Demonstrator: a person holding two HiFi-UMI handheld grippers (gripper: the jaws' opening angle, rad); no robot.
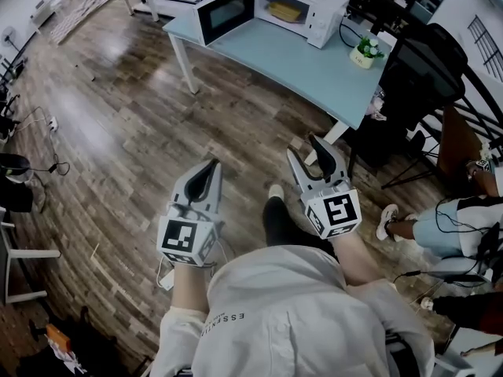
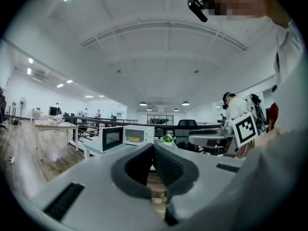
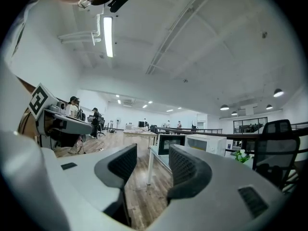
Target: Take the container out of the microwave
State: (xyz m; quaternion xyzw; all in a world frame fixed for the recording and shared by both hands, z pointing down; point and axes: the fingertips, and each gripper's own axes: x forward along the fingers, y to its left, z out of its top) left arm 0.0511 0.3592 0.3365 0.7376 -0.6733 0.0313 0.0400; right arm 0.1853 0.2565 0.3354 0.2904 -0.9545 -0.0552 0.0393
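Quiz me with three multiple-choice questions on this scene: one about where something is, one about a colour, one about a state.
1. Where is the flat yellow container?
A) inside the white microwave oven
B) on the wooden floor
C) on the black chair

2. What colour is the rectangular tabletop under the microwave?
A) red
B) light blue
C) black

3. How does the microwave's dark-windowed door stand?
A) shut
B) taken off
C) swung open

Answers:
1 A: the head view shows the container lying in the lit cavity.
2 B: the top reads pale blue against the brown floor.
3 C: the door sticks out at the cavity's left, and the inside is in plain sight.
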